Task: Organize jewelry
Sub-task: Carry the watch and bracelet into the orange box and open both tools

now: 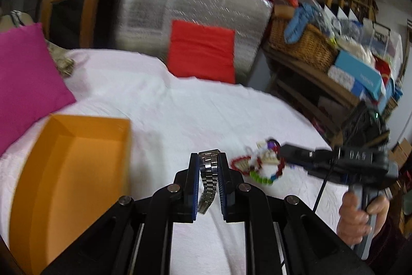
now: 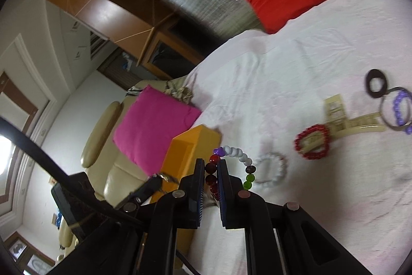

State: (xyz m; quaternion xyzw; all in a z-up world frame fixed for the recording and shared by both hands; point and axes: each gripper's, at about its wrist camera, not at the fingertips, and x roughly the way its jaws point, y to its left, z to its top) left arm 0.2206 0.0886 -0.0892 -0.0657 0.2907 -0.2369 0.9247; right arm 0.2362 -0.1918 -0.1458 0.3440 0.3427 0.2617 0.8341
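Note:
My left gripper [image 1: 208,156] is shut on a silver metal watch [image 1: 207,187], whose band hangs down between the pads. An open orange box [image 1: 72,172] sits on the white bed cover to its left. My right gripper [image 2: 210,163] is shut on the dark red beads of a multicoloured bead bracelet [image 2: 238,152], which arcs up and to the right of the fingers. On the cover beyond it lie a red bead bracelet [image 2: 312,144], a white bead bracelet [image 2: 273,169], a gold hair clip [image 2: 347,120], a black ring [image 2: 377,86] and a purple bead bracelet [image 2: 401,107].
A pink cushion [image 1: 25,84] and a red cushion [image 1: 202,50] rest at the head of the bed [image 1: 206,107]. A wicker basket [image 1: 303,43] and boxes fill a shelf to the right. A person's hand [image 1: 360,213] grips the right tool's handle.

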